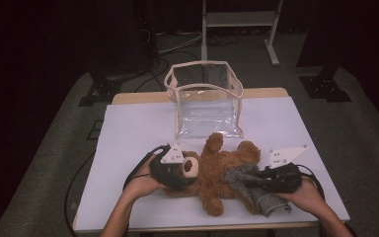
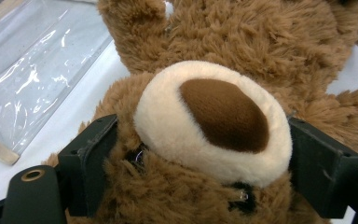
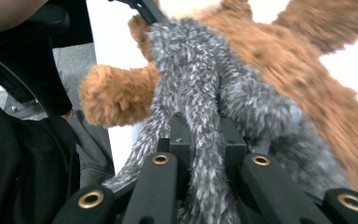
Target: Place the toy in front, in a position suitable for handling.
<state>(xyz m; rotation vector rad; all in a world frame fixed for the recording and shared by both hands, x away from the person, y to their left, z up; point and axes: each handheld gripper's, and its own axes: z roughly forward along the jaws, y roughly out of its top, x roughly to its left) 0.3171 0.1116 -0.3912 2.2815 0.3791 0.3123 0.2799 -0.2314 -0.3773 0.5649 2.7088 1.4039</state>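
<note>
Now teddy bear's head (image 2: 200, 140) clamped between left jaws, grey garment (image 3: 205, 107) pinched in right jaws.

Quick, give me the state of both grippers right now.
Left gripper: closed on the teddy bear's head, one jaw on each side.
Right gripper: closed on the grey furry garment on the bear.

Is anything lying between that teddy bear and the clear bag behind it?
Nothing visible does. The teddy bear lies on the white table just in front of the clear bag, one paw almost at its base. The left claw grips the bear's head; the right claw pinches its grey garment.
</note>
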